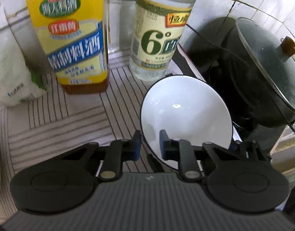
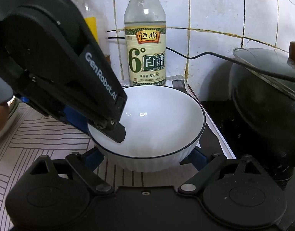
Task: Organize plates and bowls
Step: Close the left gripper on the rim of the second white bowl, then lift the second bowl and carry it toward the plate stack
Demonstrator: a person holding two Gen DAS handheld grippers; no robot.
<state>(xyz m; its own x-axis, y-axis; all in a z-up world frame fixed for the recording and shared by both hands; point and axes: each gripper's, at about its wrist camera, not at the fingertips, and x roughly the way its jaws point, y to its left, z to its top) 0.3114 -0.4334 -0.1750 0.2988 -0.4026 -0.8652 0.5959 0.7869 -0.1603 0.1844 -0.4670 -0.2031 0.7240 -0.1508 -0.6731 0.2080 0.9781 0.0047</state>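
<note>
A white bowl (image 1: pixel 184 113) with a thin dark rim stands on the striped counter mat (image 1: pixel 60 119), in front of two bottles. My left gripper (image 1: pixel 150 145) is shut on its near rim, one blue pad outside the wall and one inside. From the right wrist view the bowl (image 2: pixel 157 119) shows ribbed outer walls, and the left gripper (image 2: pixel 97 125) reaches in from the upper left over its left rim. My right gripper (image 2: pixel 145 158) has its fingers spread wide on both sides of the bowl's lower wall. The wall hides the fingertips, so I cannot see whether they press on it.
A yellow-labelled bottle (image 1: pixel 76 38) and a clear vinegar bottle (image 1: pixel 159 36) stand just behind the bowl against the tiled wall. At right a dark pot with a glass lid (image 2: pixel 266 96) sits on a black stove. A cable (image 2: pixel 205 54) runs over it. A white bag (image 1: pixel 10 73) lies far left.
</note>
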